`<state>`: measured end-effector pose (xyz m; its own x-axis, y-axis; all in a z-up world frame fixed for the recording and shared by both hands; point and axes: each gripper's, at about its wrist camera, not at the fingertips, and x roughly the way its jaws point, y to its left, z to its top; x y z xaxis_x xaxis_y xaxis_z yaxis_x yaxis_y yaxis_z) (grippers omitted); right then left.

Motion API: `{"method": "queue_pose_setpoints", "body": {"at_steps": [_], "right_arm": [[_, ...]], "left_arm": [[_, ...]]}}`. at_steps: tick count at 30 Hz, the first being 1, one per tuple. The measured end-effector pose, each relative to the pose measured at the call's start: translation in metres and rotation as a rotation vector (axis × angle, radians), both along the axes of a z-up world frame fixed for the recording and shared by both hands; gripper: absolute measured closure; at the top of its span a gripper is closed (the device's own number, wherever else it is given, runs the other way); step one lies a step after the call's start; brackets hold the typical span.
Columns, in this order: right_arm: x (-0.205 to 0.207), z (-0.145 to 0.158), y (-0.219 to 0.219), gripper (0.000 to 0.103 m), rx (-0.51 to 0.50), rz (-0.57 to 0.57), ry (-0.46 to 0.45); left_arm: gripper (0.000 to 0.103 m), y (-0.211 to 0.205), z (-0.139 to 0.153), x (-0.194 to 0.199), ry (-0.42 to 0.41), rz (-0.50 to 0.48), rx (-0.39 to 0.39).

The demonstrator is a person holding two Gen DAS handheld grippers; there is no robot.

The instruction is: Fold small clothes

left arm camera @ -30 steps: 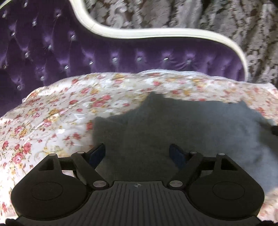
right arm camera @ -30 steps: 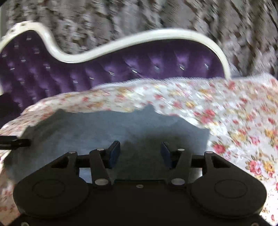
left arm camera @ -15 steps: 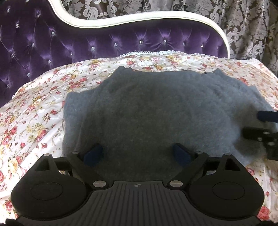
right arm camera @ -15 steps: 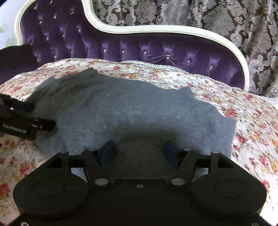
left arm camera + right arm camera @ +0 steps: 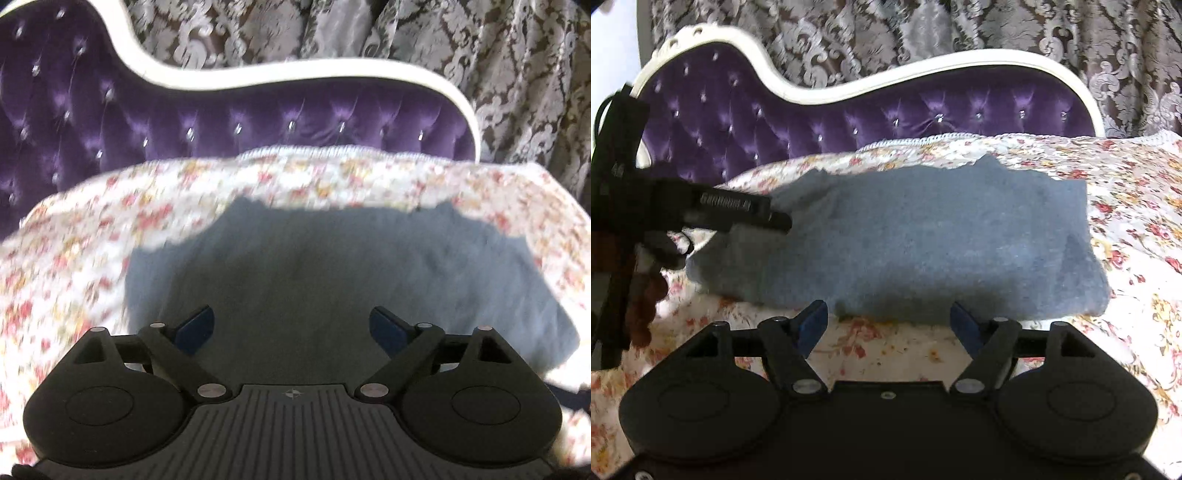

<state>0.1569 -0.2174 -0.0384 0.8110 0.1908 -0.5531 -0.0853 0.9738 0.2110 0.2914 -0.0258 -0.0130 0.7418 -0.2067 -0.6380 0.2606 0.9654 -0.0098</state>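
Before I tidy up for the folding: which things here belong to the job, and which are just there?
Job:
- grey garment
- left gripper, open
- right gripper, jaws just opened wider, nothing between them

Just there:
- floral bedspread
- purple headboard
- patterned curtain

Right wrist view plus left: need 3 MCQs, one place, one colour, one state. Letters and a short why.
1. Where does the grey fleece garment lie?
A. on the floral bedspread
B. draped over the purple tufted headboard
C. on the floor

2. What colour are the pads of the right gripper?
A. red
B. blue
C. white

3. In what state is the left gripper?
A. shut on the garment
B. shut on nothing
C. open, gripping nothing

Key:
1 A: flowered cloth shows all round the garment, which lies below the headboard.
2 B: both pads are blue against the black frame.
3 C: its jaws stand wide over the garment, with no fold of cloth between the pads.
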Motion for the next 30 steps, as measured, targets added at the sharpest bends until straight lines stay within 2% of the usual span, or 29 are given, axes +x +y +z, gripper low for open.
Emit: {"method": "queue_pose_setpoints", "body": {"at_steps": [4,9,12,13,14,17,20,23,26,30], "right_arm": [[0.001,-0.003,-0.006,0.023,0.037,-0.009,0.014],[-0.001,-0.008,-0.009,0.023,0.073,-0.007,0.031],[-0.002,-0.011,-0.009,0.023,0.089,0.004,0.038],[-0.002,-0.012,-0.01,0.023,0.096,0.007,0.04],[-0.002,-0.012,-0.011,0.023,0.106,0.008,0.042],[0.0,-0.012,-0.019,0.023,0.157,0.022,0.059],[-0.001,-0.006,-0.033,0.023,0.23,0.035,0.052],[-0.006,0.009,-0.054,0.02,0.222,0.015,-0.003],[-0.004,0.021,-0.083,0.01,0.223,-0.036,-0.055],[0.02,0.021,-0.119,0.01,0.189,-0.078,-0.027]], "left_arm": [[0.011,-0.021,0.004,0.025,0.006,-0.008,-0.001],[0.011,-0.041,-0.017,0.056,0.092,0.02,-0.045],[0.01,-0.05,-0.036,0.068,0.153,0.025,0.016],[0.008,-0.053,-0.043,0.068,0.158,0.02,0.051],[0.006,-0.054,-0.046,0.065,0.129,0.01,0.073],[0.005,-0.05,-0.049,0.062,0.132,0.022,0.054],[0.005,-0.047,-0.05,0.067,0.156,0.011,0.039],[0.004,-0.049,-0.048,0.07,0.167,0.008,0.036],[0.001,-0.05,-0.049,0.069,0.159,0.01,0.037],[0.0,-0.051,-0.05,0.069,0.152,0.017,0.035]]}}
